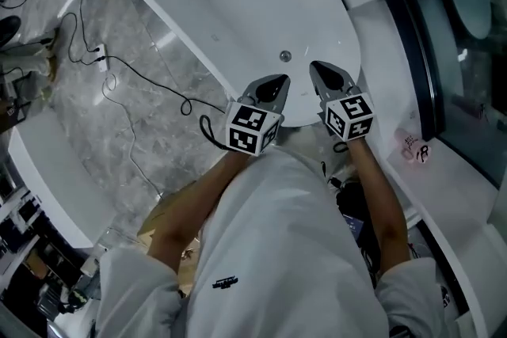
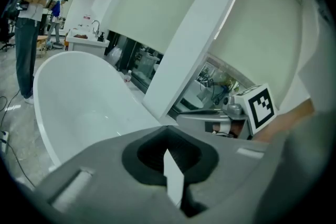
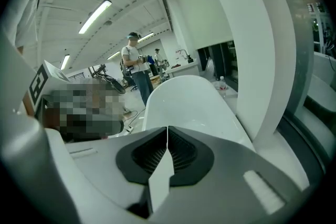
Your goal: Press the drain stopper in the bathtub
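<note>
Only the head view shows the drain stopper (image 1: 285, 56). It is one small round cap on the bottom of the one bathtub (image 1: 198, 4), just ahead of the two grippers and between their tips, apart from both. The left gripper (image 1: 277, 81) and the right gripper (image 1: 318, 69) are over the near end of the tub. Each gripper view shows its jaws closed fully together, with nothing between them. The right gripper view also shows a person (image 3: 135, 68) standing beyond the tub.
</note>
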Available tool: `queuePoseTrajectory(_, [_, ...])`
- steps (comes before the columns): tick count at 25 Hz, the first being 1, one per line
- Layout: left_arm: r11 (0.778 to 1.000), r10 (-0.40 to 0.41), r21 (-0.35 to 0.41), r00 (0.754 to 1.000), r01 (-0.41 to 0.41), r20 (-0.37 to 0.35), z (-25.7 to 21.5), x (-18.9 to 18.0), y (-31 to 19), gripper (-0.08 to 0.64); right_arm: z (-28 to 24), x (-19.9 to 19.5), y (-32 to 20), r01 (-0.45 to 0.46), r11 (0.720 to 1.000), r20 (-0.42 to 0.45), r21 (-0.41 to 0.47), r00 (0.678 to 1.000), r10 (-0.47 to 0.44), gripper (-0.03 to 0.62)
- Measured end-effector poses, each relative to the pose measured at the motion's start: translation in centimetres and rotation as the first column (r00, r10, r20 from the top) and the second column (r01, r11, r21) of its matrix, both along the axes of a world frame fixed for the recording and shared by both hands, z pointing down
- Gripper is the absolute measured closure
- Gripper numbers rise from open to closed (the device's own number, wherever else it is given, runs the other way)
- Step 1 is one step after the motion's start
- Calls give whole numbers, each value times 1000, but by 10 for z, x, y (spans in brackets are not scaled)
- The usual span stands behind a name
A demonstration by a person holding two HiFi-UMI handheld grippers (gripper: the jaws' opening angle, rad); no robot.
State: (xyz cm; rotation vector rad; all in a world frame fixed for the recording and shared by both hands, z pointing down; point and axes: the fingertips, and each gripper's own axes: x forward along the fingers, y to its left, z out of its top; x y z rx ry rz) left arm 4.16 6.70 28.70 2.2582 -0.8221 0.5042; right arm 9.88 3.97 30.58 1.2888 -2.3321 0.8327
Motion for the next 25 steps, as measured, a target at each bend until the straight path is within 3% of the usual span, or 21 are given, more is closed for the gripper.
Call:
queuePoseTrajectory(9, [999,-29,32,999,30,-32,-79,-32,1,563,-111,-19,3,-14,991,64,133,998,6,595])
queuePoseTrajectory(15, [985,7,170,998,3,-56,-143,-48,0,563,-182,-37,11,-49,970,106,238,994,24,595])
queuePoseTrajectory(20, [949,60,313,997,-41,-53,-199,-53,-1,563,-220,-52,20,-106,951,160,291,985,61,598])
queuePoseTrajectory(25, [949,84,310,993,-55,-82,-227,-59,14,563,-251,-76,40,-151,924,160,351,982,100,598])
